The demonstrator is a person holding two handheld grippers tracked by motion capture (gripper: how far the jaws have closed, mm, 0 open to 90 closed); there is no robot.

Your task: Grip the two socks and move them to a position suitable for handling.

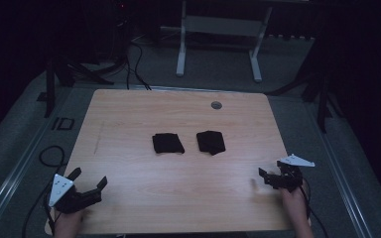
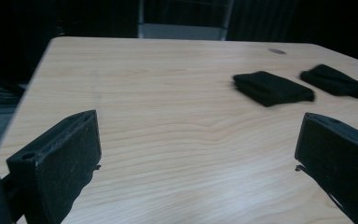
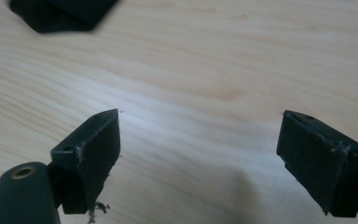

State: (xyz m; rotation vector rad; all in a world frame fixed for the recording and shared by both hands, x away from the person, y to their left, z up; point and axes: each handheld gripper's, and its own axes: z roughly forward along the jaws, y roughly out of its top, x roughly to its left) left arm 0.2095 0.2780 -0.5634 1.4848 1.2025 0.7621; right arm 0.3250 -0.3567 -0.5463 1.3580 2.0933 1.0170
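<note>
From the high view I see a light wooden table (image 1: 178, 148) in a dim room, with two black folded cloths lying flat near its middle. The left cloth (image 1: 168, 143) and the right cloth (image 1: 211, 142) sit side by side, close but not touching, a bare strip of wood between them. Small round grommet (image 1: 216, 105) in the tabletop at the far edge, right of centre. My left gripper (image 1: 90, 178) is at the near left corner of the table, jaws spread wide, nothing between them, grey three-cornered plate on top, held by the left hand (image 1: 68, 222) coming in from the bottom edge. My right gripper (image 1: 264, 178) is at the near right edge, held by the right hand (image 1: 294, 201); jaws pointing left across the table. Both grippers are well apart from the cloths. In the left gripper view the jaws stand far apart over bare wood, with the left cloth (image 2: 272, 88) and the right cloth (image 2: 334, 80) farther off to the upper right, grommet (image 2: 276, 51) beyond them. In the right gripper view the jaws are also wide apart and empty, bare wood grain between them, a bit of frayed fibre hanging off the left jaw's base. A corner of one black cloth (image 3: 60, 14) shows at the top left there; can't tell which of the two. Beyond the table's far side, a white frame (image 1: 218, 44) stands on the grey floor, with cables trailing on the left.
</note>
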